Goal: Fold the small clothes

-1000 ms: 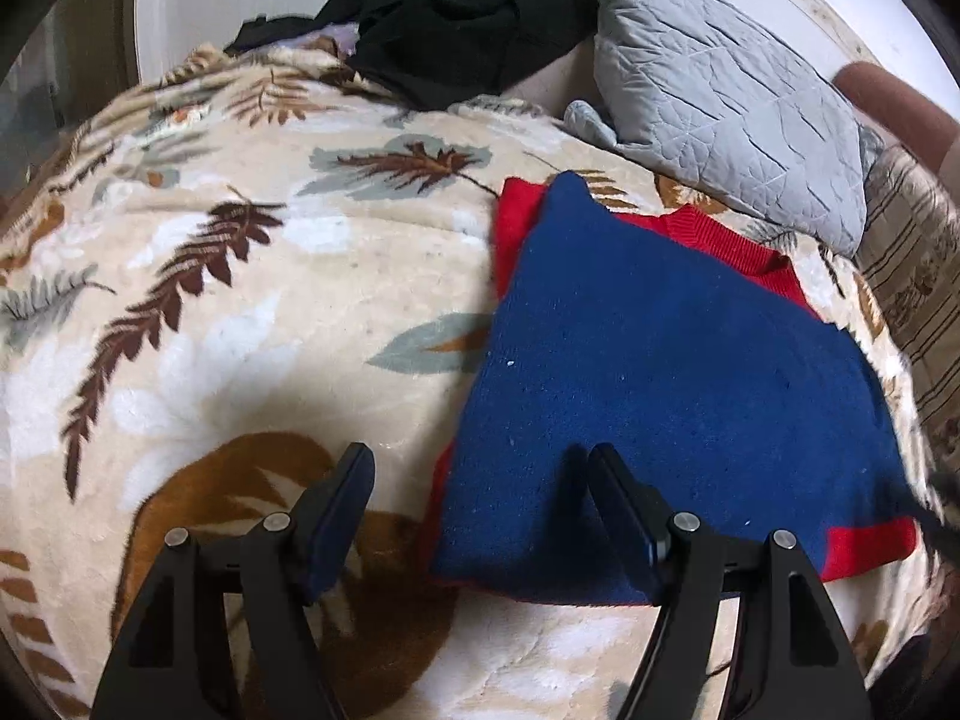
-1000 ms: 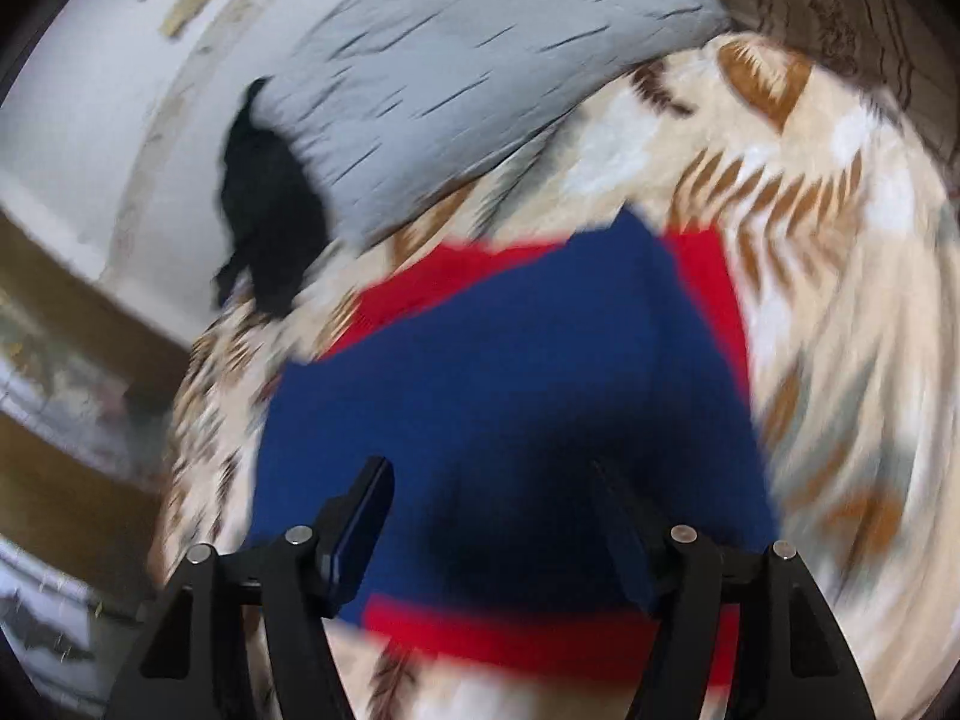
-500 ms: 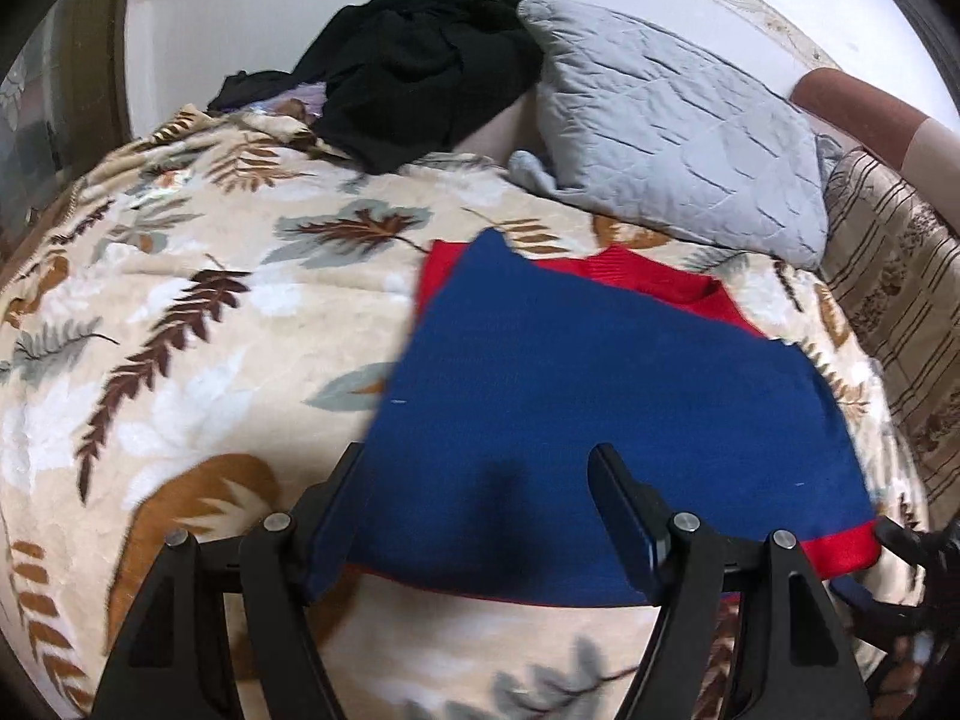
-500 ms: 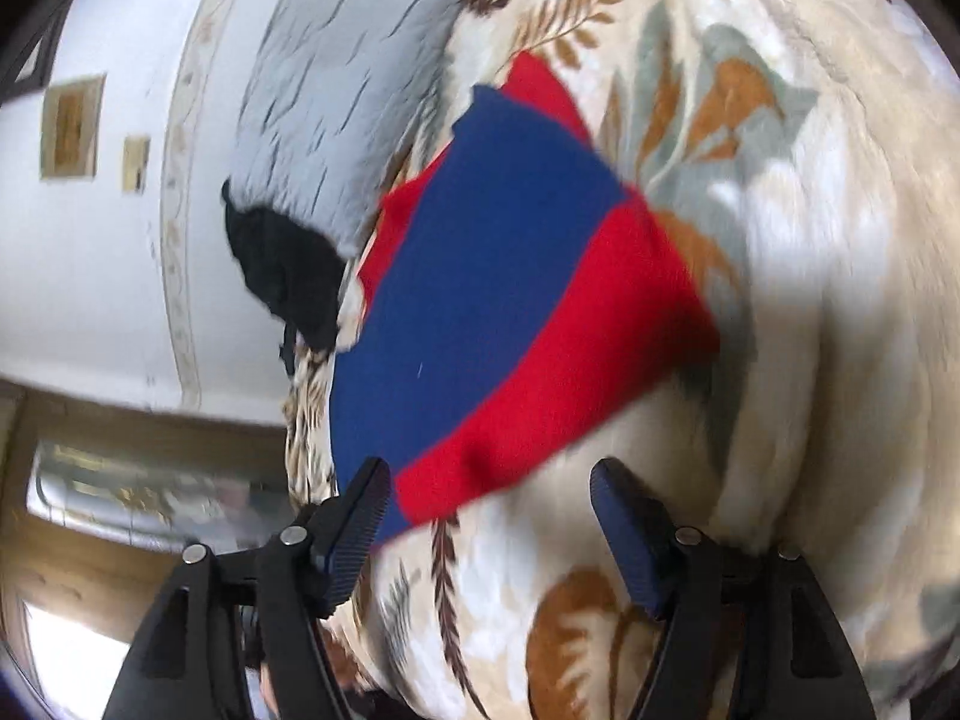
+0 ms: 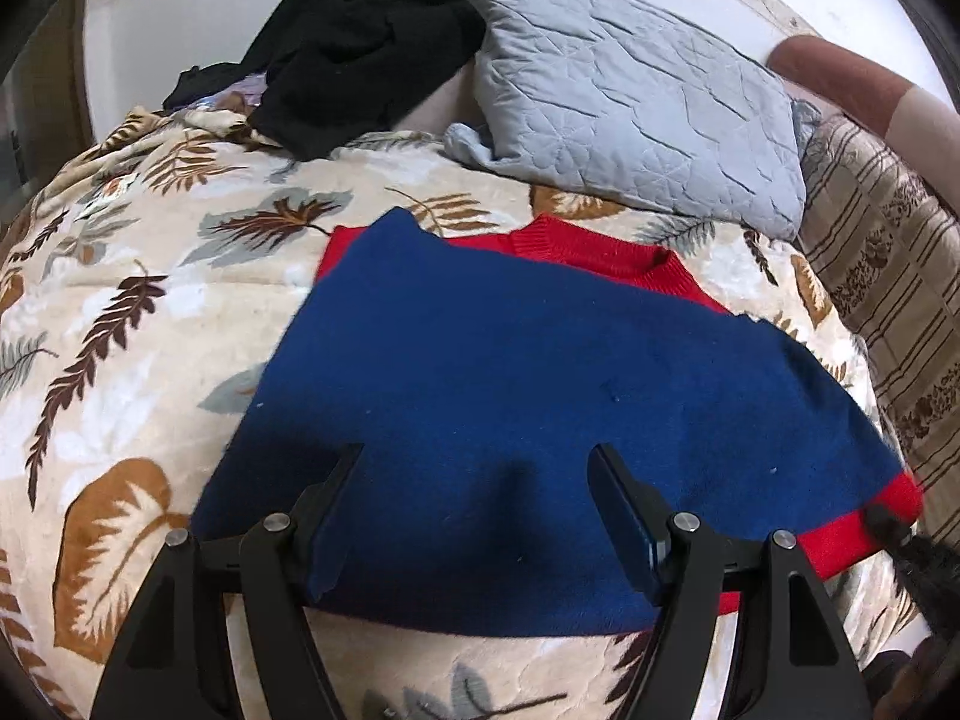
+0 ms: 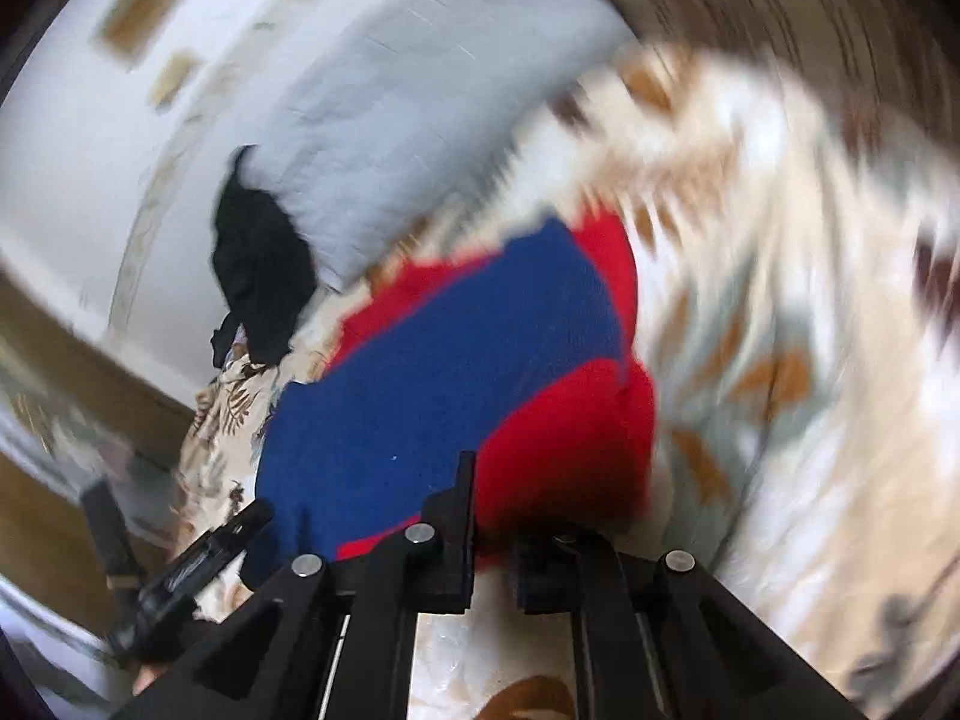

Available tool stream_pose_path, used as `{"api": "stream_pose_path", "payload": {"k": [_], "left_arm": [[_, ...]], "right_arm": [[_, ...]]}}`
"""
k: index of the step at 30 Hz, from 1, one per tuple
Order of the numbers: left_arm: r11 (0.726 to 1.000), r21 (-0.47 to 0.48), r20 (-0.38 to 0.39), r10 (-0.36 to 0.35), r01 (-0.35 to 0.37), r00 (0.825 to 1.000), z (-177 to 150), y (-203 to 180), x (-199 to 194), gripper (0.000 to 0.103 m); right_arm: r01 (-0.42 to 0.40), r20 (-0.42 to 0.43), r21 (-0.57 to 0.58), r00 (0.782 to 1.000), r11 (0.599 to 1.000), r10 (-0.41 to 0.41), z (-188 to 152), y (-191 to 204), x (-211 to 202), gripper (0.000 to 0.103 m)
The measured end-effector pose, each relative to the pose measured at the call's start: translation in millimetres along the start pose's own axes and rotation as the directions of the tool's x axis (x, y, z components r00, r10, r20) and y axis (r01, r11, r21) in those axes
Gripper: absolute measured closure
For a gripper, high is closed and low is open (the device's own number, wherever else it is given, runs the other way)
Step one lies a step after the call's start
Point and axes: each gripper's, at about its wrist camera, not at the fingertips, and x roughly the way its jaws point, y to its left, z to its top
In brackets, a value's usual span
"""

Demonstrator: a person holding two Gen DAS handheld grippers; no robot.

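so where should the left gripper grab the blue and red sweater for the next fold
Grip the sweater at its near blue edge, coming in low from the front where the open left gripper already straddles it. That edge lies flat and free on the blanket, while the red corner sits at the right gripper.

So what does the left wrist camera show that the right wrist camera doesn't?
Only the left wrist view shows the left gripper from behind, jaws wide open over the blue and red sweater, plus the striped brown cushion and the sweater's red collar edge.

Only the right wrist view, which is blurred, shows the right gripper with jaws closed at the sweater's red hem, and the framed pictures on the wall.

Both show the sweater, the leaf-print blanket, the grey pillow and the black clothes.
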Motion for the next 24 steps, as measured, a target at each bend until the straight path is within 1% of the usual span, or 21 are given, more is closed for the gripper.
{"api": "stream_pose_path", "payload": {"k": [1, 2, 3, 4, 5, 6, 7, 8, 9, 10, 12, 13, 14, 16, 17, 19, 21, 22, 23, 24], "left_arm": [[1.000, -0.001, -0.016, -0.001, 0.001, 1.000, 0, -1, 7, 0.029], [1.000, -0.004, -0.044, 0.000, 0.000, 0.999, -1, -2, 17, 0.029], [1.000, -0.004, -0.068, 0.003, -0.003, 0.998, -2, -1, 23, 0.029], [1.000, -0.005, -0.088, 0.007, -0.007, 0.996, -2, 0, 28, 0.029], [1.000, -0.008, -0.078, 0.000, -0.001, 0.997, -3, 1, 29, 0.029], [1.000, -0.007, -0.059, -0.004, 0.004, 0.998, -3, 1, 27, 0.029], [1.000, -0.003, -0.034, -0.002, 0.002, 0.999, -2, 2, 24, 0.029], [1.000, 0.000, -0.019, -0.003, 0.003, 1.000, -1, 2, 23, 0.029], [1.000, 0.000, -0.004, -0.011, 0.011, 1.000, 1, 3, 23, 0.029], [1.000, 0.001, -0.001, -0.016, 0.016, 1.000, 1, 4, 25, 0.029], [1.000, 0.015, -0.042, -0.004, 0.004, 0.999, -3, 4, 40, 0.029], [1.000, 0.030, -0.038, 0.007, -0.006, 0.999, -6, 3, 43, 0.029], [0.999, 0.051, -0.013, 0.011, -0.010, 1.000, -9, 1, 41, 0.027], [0.997, 0.080, -0.006, 0.014, -0.014, 1.000, -13, -4, 39, 0.024], [0.996, 0.085, -0.004, 0.015, -0.014, 1.000, -15, -5, 39, 0.024], [0.996, 0.087, -0.006, 0.013, -0.012, 1.000, -16, -5, 40, 0.023], [0.997, 0.076, -0.011, -0.001, 0.002, 1.000, -15, -4, 41, 0.021], [0.997, 0.074, -0.011, -0.006, 0.007, 1.000, -15, -3, 41, 0.021], [0.997, 0.078, -0.009, -0.009, 0.009, 1.000, -16, -2, 42, 0.020], [0.996, 0.090, -0.008, -0.011, 0.012, 1.000, -16, -2, 42, 0.020]], "right_arm": [[0.016, -0.037, 0.025, 0.999, 1.000, -0.015, -4, -11, 7, 0.089], [0.038, -0.120, 0.070, 0.992, 0.997, -0.030, -9, -27, 23, 0.089], [0.048, -0.196, 0.123, 0.980, 0.991, -0.023, -14, -41, 35, 0.088], [-0.011, -0.204, 0.217, 0.977, 0.976, 0.056, -21, -60, 36, 0.086], [-0.041, -0.177, 0.241, 0.980, 0.970, 0.085, -21, -65, 29, 0.082], [-0.045, -0.178, 0.231, 0.980, 0.972, 0.088, -19, -65, 23, 0.071], [-0.060, -0.173, 0.218, 0.980, 0.974, 0.099, -15, -64, 13, 0.047], [-0.078, -0.159, 0.214, 0.981, 0.974, 0.113, -11, -64, 4, 0.032], [-0.092, -0.125, 0.202, 0.985, 0.975, 0.119, -3, -64, -9, 0.021], [-0.096, -0.106, 0.184, 0.987, 0.978, 0.117, 5, -63, -15, 0.021], [-0.121, -0.102, 0.147, 0.985, 0.982, 0.136, 27, -62, -18, 0.021], [-0.132, -0.109, 0.134, 0.983, 0.982, 0.147, 42, -61, -12, 0.021], [-0.134, -0.119, 0.126, 0.982, 0.983, 0.149, 53, -61, -4, 0.021], [-0.100, -0.137, 0.081, 0.984, 0.992, 0.110, 83, -57, 24, 0.021], [-0.074, -0.160, 0.060, 0.984, 0.995, 0.082, 98, -55, 45, 0.021], [-0.011, -0.189, 0.045, 0.982, 0.999, 0.019, 115, -53, 76, 0.021], [0.018, -0.255, 0.016, 0.967, 1.000, -0.013, 125, -53, 111, 0.022], [0.027, -0.283, 0.011, 0.959, 1.000, -0.023, 125, -52, 124, 0.024], [0.010, -0.291, -0.011, 0.957, 1.000, -0.013, 126, -47, 130, 0.030], [0.018, -0.302, -0.083, 0.952, 0.996, -0.042, 126, -34, 133, 0.072]]}}
